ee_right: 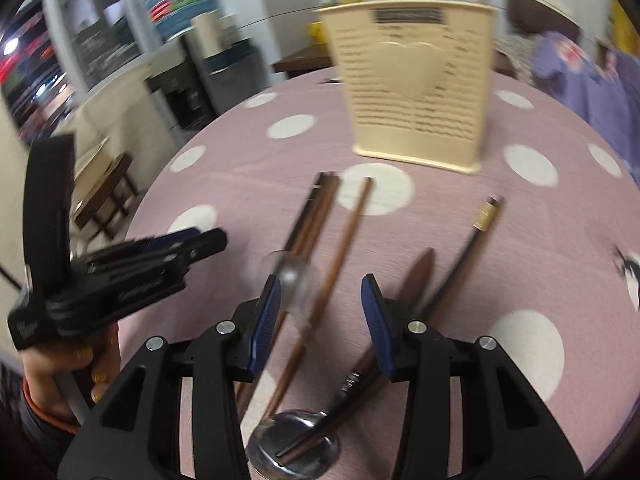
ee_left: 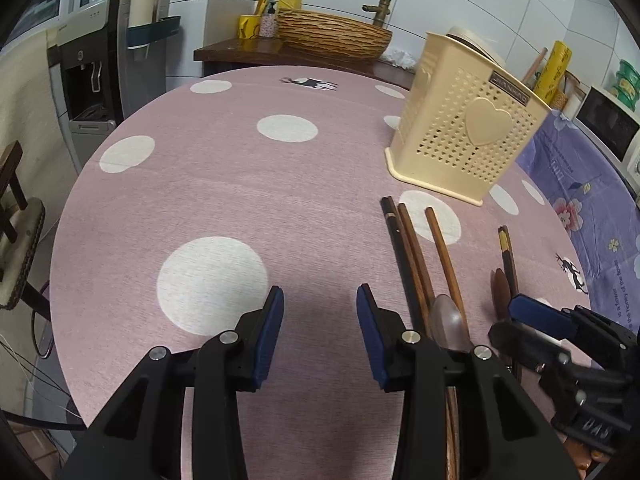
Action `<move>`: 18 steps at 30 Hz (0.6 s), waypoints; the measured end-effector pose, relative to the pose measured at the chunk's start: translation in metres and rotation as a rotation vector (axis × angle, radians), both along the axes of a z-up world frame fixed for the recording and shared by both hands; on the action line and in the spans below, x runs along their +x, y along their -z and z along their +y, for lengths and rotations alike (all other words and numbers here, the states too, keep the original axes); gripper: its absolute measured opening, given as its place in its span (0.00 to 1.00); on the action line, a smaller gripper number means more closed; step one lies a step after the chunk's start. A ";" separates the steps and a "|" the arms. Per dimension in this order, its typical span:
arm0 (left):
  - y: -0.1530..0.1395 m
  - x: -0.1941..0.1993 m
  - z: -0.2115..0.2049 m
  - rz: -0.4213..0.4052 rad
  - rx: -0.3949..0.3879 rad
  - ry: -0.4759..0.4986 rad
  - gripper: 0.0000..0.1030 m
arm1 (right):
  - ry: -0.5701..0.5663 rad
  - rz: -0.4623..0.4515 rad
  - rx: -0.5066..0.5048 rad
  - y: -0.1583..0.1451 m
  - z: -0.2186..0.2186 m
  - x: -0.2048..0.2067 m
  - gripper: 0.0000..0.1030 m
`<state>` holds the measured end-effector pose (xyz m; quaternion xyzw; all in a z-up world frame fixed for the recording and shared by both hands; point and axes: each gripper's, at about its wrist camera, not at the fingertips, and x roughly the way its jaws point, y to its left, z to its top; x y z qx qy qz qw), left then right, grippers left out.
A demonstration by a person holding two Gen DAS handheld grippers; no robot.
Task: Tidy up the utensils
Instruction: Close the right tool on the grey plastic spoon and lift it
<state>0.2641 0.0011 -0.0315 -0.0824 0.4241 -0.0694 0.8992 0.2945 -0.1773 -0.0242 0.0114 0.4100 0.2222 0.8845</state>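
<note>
A cream perforated utensil holder (ee_left: 460, 120) with a heart stands on the pink dotted table; it also shows in the right wrist view (ee_right: 416, 80). Brown and black chopsticks (ee_left: 412, 248) lie in front of it, with a clear plastic spoon (ee_left: 450, 320) and a dark wooden spoon (ee_left: 502, 292). My left gripper (ee_left: 320, 332) is open and empty, left of the chopsticks. My right gripper (ee_right: 320, 320) is open, hovering over the chopsticks (ee_right: 320, 280), the clear spoon (ee_right: 290, 276), the wooden spoon (ee_right: 418, 276) and a metal spoon (ee_right: 292, 448).
The round table (ee_left: 224, 200) has a pink cloth with white dots. A purple flowered cloth (ee_left: 580, 200) lies at the right. A water dispenser (ee_left: 96, 76) and a counter with a basket (ee_left: 332, 34) stand behind. A wooden chair (ee_left: 16, 232) is at the left.
</note>
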 end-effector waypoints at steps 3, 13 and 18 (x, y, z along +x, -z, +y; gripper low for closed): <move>0.000 -0.001 0.007 0.001 0.000 -0.013 0.37 | -0.087 0.005 -0.033 0.002 0.019 0.003 0.46; 0.002 -0.002 0.016 0.014 -0.005 -0.023 0.37 | -0.201 0.039 -0.182 0.014 0.041 0.021 0.49; 0.002 0.000 0.016 0.017 -0.003 -0.014 0.37 | -0.220 0.053 -0.193 0.018 0.043 0.029 0.36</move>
